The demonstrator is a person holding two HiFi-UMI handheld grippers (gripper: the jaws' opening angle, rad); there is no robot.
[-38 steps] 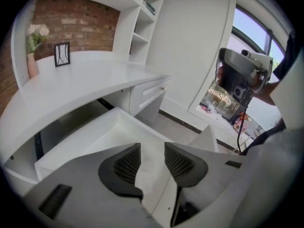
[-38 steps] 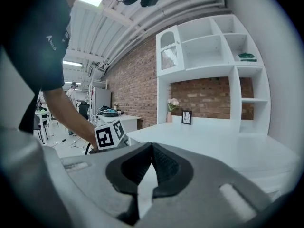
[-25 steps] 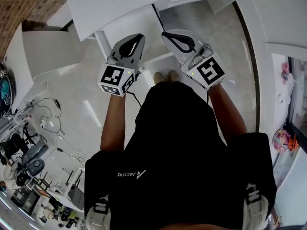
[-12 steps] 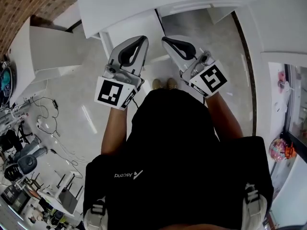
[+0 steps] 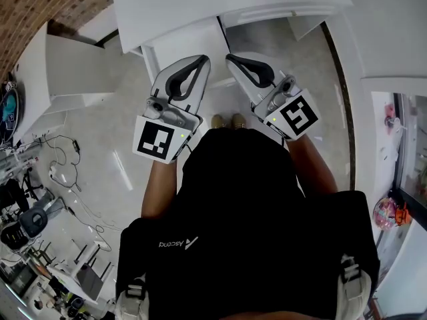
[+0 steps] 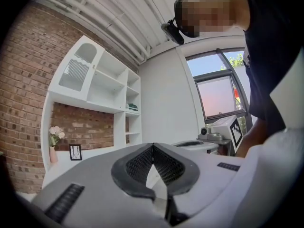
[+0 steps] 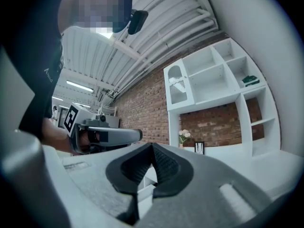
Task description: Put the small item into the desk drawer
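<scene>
While the white desk (image 5: pixel 220 2) stands just ahead of the person, the left gripper (image 5: pixel 201 59) and right gripper (image 5: pixel 229 58) hover side by side at chest height, both jaws pressed together on nothing. The small item shows in no view. It is best to find it first, then open one gripper's jaws before reaching.

text: "Ascend", seen mirrored; on: black shirt (image 5: pixel 247 212); elsewhere: nothing legible

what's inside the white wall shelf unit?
A vase of flowers and a small picture frame in the low niche; a dark green item in a right-hand cubby. Lower part is covered by the right claw.
</scene>
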